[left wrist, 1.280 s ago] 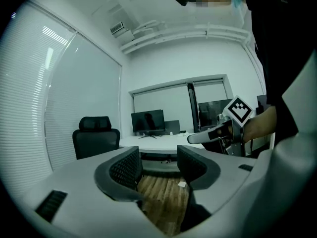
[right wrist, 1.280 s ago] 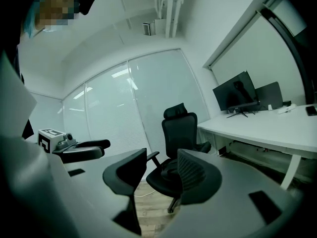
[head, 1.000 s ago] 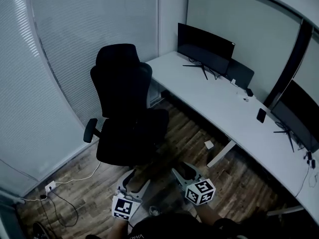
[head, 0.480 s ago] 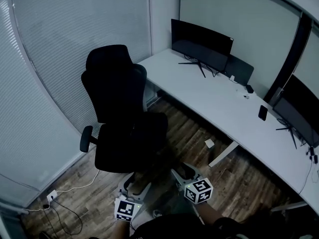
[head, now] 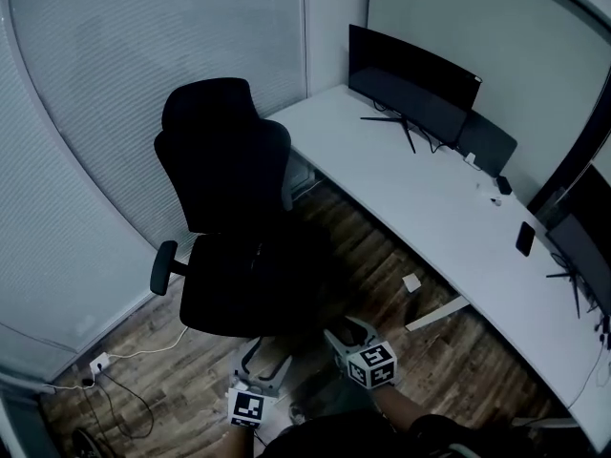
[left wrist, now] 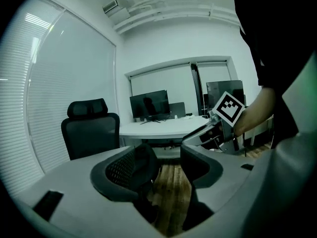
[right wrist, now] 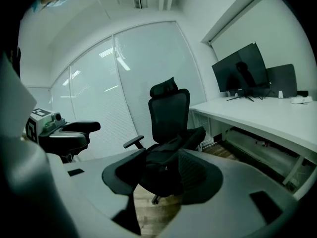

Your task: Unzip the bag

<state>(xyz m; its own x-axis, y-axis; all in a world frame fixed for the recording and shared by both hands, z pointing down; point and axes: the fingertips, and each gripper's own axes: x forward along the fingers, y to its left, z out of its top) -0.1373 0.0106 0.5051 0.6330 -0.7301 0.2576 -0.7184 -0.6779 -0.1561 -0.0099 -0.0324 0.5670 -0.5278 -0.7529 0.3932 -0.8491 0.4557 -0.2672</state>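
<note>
A small, dimly lit office has a dark wood-plank floor (head: 368, 256) and pale walls (head: 535, 46). One side is a glazed wall covered by closed horizontal blinds (head: 105, 113). A long white desk (head: 430, 208) runs along the far wall and carries a wide dark monitor (head: 412, 82), with a second monitor (head: 584, 246) at the right edge. A black high-backed office chair (head: 229, 189) stands just beside the desk's near end. A white socket block (head: 97, 362) and its cable (head: 143, 347) lie on the floor by the blinds.
</note>
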